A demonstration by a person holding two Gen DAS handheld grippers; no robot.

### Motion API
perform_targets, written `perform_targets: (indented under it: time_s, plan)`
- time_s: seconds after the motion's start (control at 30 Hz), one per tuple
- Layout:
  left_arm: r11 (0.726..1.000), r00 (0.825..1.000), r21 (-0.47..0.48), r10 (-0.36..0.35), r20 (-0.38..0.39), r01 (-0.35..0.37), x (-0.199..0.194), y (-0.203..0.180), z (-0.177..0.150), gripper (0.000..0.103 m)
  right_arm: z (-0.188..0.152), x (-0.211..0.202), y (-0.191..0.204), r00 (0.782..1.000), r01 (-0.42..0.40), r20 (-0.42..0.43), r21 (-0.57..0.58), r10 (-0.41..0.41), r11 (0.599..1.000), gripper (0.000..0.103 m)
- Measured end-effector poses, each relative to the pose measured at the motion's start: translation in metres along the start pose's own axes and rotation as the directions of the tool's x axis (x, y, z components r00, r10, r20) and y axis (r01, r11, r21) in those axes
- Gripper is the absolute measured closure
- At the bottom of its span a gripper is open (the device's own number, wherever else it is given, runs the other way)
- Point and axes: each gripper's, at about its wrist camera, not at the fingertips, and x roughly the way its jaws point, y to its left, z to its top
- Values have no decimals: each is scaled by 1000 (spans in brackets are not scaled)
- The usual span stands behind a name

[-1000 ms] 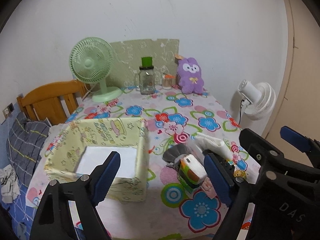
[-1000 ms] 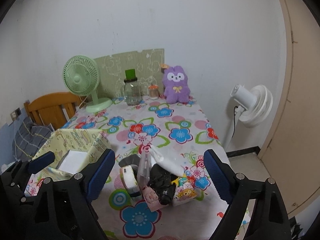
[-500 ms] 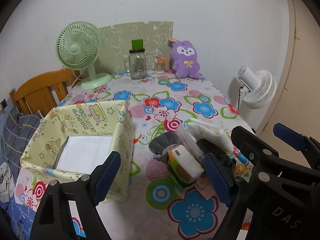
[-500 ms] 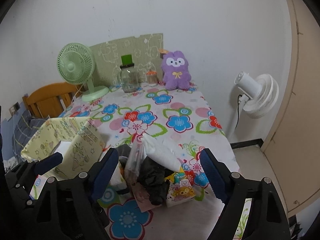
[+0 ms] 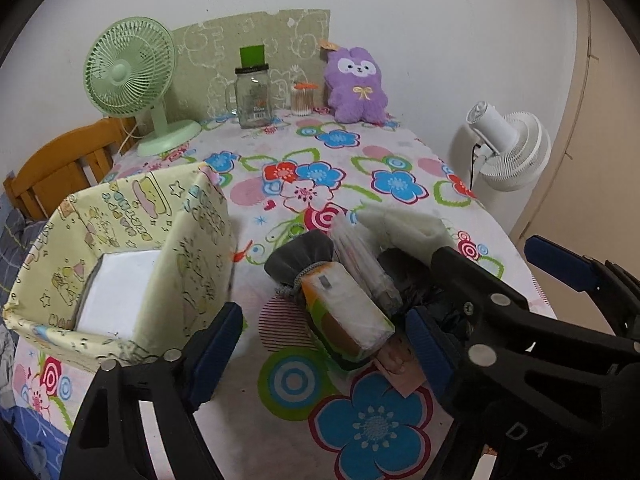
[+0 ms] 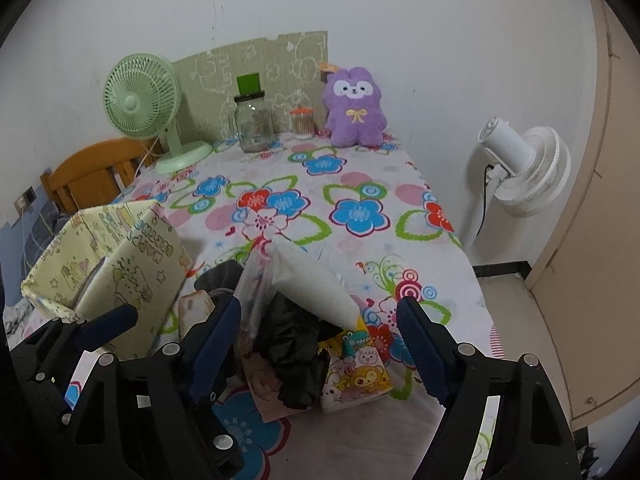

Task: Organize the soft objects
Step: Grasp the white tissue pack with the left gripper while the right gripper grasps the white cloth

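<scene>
Tissue pack (image 5: 347, 312) long axis angled toward left tongs (image 5: 320, 350), both tongs gaping, just narrowing, nothing gripped

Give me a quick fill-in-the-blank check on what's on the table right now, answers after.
1. The plush toy by the wall is ____ in colour.
2. The green desk fan stands to the ____ of the glass jar in the picture.
3. The yellow storage box has its top ____.
4. Neither the left gripper nor the right gripper holds ____.

Answers: purple; left; open; anything
</scene>
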Motion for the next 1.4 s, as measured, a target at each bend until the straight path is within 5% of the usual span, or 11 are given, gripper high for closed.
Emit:
perform_targets:
  time_s: [0.1,0.33,0.73,0.87,1.23,1.4]
  plan:
    - [1000,1000,-3,-12,-26,12,8,0,-1,26,-1,8,0,1000,-5,-19,-1,5,1000,22]
    - [997,994,-31,-66,-92,64,24,5,-4,54,-2,23,1,999,-14,-52,0,14,1000,26]
    - [998,994,-23,-62,-91,60,35,4,2,74,4,48,9,996,-30,-83,-18,29,999,39]
    - [998,994,-31,-54,-95,51,38,7,3,77,6,54,9,996,-30,-85,-23,28,999,49]
    - [998,993,-42,-48,-104,44,44,9,8,79,16,63,9,996,-28,-83,-37,25,999,49]
    - [998,993,-53,-41,-106,35,46,11,11,84,18,66,12,996,-42,-81,-54,38,998,73]
